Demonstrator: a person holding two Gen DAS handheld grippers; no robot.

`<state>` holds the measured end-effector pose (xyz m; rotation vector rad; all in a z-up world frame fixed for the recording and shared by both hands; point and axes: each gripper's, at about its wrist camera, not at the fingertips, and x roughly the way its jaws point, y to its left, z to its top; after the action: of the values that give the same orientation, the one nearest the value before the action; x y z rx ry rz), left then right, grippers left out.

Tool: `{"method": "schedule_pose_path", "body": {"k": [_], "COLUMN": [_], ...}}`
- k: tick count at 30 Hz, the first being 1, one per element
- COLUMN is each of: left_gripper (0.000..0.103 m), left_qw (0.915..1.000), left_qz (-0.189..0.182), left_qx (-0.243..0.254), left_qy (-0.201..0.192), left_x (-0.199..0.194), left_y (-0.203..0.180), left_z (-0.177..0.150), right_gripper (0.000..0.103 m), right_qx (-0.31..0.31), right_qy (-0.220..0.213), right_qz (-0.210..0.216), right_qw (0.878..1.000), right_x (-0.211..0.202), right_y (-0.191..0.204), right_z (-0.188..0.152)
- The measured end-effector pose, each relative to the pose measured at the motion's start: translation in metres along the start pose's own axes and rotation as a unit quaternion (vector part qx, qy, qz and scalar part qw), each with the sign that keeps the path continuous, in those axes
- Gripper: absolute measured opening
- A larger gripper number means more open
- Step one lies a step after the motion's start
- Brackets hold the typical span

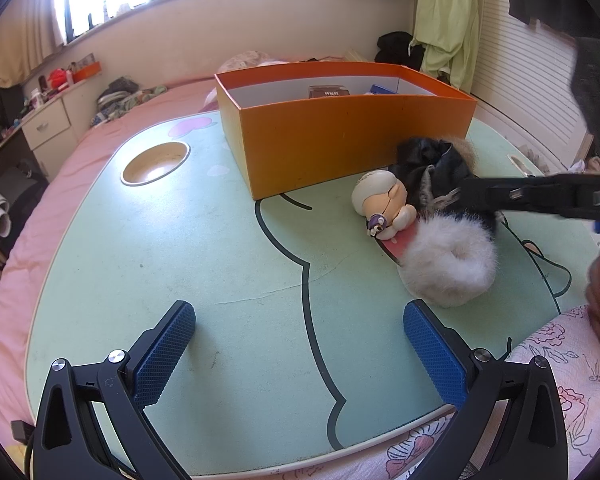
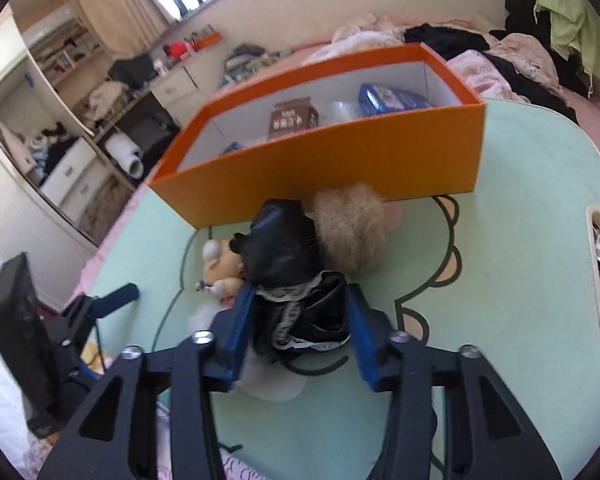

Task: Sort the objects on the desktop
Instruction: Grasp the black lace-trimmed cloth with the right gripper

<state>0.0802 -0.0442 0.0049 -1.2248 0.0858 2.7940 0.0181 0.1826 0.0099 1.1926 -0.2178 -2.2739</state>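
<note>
1. Left wrist view: left gripper hangs wide and empty over the table; the black glove lies beside the box.
2. Right wrist view: right gripper pinches the glove; a clean lift should clear the box wall.

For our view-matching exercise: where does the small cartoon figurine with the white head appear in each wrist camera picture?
Left wrist: figurine lies right of centre, beside the white fluffy piece.
Right wrist: figurine sits left of centre, partly hidden behind the black cloth.
Shared landmark: the orange box stands just behind it in both.
</note>
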Motion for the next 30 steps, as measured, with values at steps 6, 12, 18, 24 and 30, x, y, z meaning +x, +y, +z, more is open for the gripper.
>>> {"method": "schedule_pose_path", "body": {"k": [6, 12, 18, 24, 30], "left_gripper": [0.103, 0.103, 0.103, 0.103, 0.103], "left_qw": [1.0000, 1.0000, 1.0000, 1.0000, 1.0000], "left_qz": [0.000, 0.000, 0.000, 0.000, -0.001], "left_qx": [0.000, 0.000, 0.000, 0.000, 0.001], "left_qy": [0.000, 0.000, 0.000, 0.000, -0.001], "left_x": [0.000, 0.000, 0.000, 0.000, 0.001], "left_y": [0.000, 0.000, 0.000, 0.000, -0.001], "left_z": [0.000, 0.000, 0.000, -0.001, 0.001], "right_gripper": [0.019, 0.023, 0.065, 0.065, 0.035], "right_qx": [0.016, 0.034, -0.001, -0.047, -0.056], "right_qy": [-0.047, -0.060, -0.049, -0.008, 0.007], "right_qz": [0.042, 0.009, 0.012, -0.005, -0.018], "right_qw": [0.998, 0.998, 0.999, 0.999, 0.998], "right_x": [-0.051, -0.067, -0.052, -0.007, 0.008], "right_y": [-0.013, -0.035, -0.014, 0.023, 0.022], "right_z": [-0.025, -0.048, -0.035, -0.005, -0.011]}}
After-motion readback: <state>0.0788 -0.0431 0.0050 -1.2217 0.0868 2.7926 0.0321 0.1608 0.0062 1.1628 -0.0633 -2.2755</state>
